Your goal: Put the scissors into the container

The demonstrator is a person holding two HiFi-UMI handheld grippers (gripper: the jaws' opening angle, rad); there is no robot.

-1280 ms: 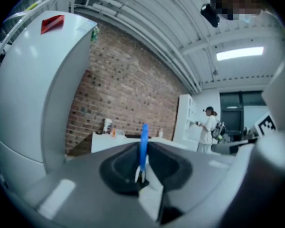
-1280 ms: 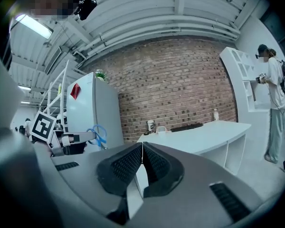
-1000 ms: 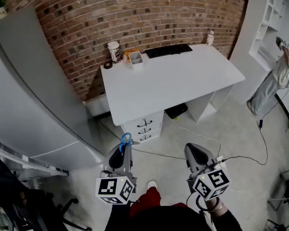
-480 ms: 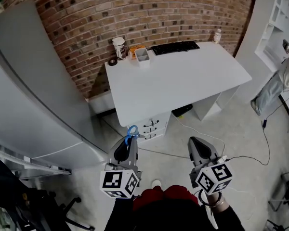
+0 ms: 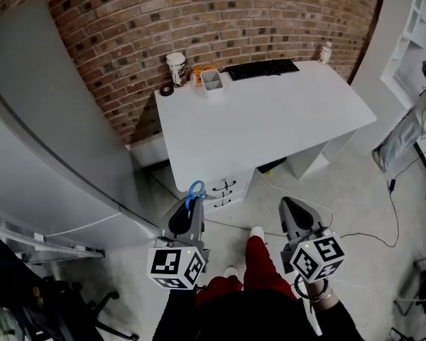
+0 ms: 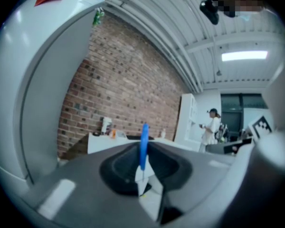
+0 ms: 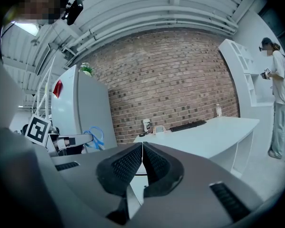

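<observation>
Away from the desk [image 5: 270, 119], the left hand-held gripper [image 5: 192, 206] grips scissors [image 5: 196, 189].

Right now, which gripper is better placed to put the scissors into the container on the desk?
Left. The left gripper is shut on the blue-handled scissors, and the container at the far left corner of the desk lies ahead on its side. The right gripper is shut and empty.

Blue-handled scissors [image 5: 196, 188], white desk [image 5: 270, 126], red-brown brick wall [image 5: 234, 20], seemingly grey container [image 5: 211, 81].
</observation>
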